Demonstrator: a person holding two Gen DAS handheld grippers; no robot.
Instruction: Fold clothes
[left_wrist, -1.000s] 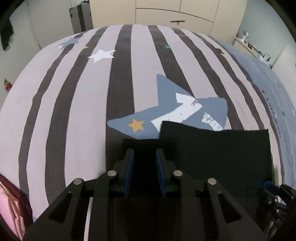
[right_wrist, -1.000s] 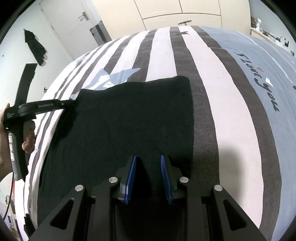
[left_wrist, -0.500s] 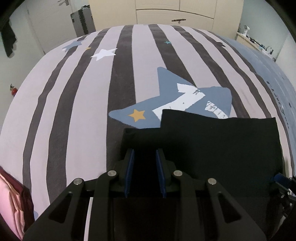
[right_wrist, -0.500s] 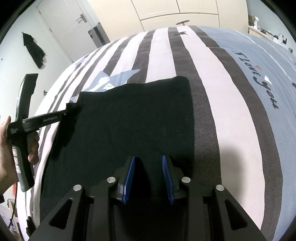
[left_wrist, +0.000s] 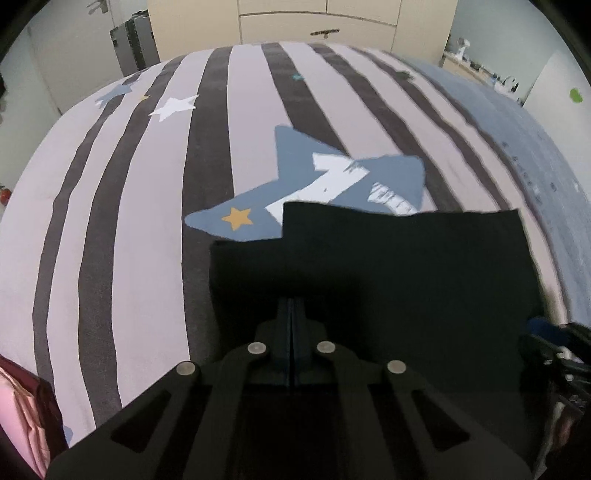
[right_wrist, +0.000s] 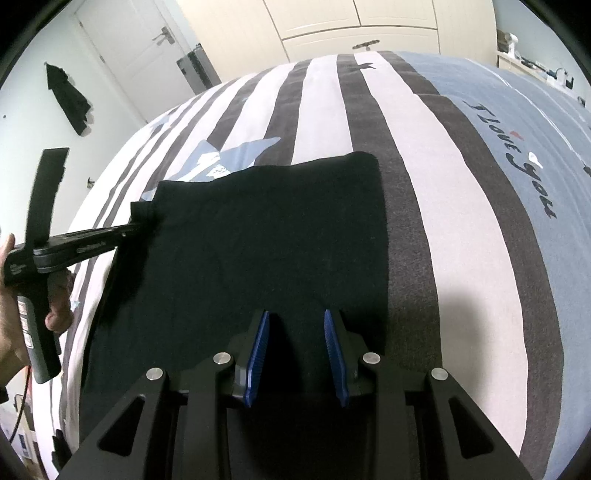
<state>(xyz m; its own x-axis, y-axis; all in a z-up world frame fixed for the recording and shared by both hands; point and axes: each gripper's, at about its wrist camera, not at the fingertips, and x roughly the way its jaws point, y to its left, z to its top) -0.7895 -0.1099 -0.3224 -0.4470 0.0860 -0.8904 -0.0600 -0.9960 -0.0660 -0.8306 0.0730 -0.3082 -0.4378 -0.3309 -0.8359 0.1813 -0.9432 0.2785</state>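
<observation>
The left gripper (left_wrist: 291, 314) points steeply down, its 2 jaws having just closed until the pads meet; whether cloth is pinched between them cannot be told. A hand (right_wrist: 22, 314) grips its handle. The right gripper (right_wrist: 297, 354) also tilts down, blue pads (right_wrist: 258, 354) standing apart.

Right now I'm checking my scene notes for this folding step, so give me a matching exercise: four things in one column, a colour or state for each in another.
Things:
1. left gripper
2. right gripper
3. garment
4. small star

States:
A. yellow
B. jaws apart
C. black, lying on the bedspread
D. jaws shut

Pairs: 1-D, 2-B, 3-C, 4-A
</observation>
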